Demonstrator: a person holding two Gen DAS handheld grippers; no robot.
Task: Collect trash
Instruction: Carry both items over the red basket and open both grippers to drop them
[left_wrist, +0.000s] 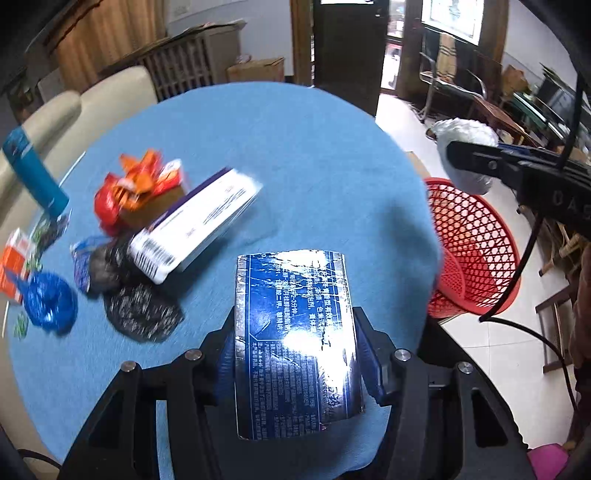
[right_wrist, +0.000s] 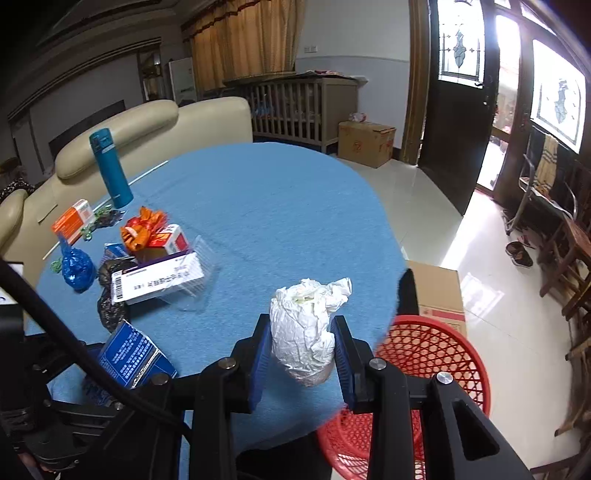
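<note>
left tool (left_wrist: 295, 354) pinches blue box (left_wrist: 291, 332); right tool (right_wrist: 301, 354) pinches paper wad (right_wrist: 306, 325); red basket (right_wrist: 424, 354) beside table (right_wrist: 277, 206).

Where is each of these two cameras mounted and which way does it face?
Left wrist: on the left gripper, looking down its fingers across the blue table; its jaws hold a blue box.
Right wrist: on the right gripper, facing the table; clamps crumpled white paper.
Shared: table, red basket, trash pile, each other's gripper.
</note>
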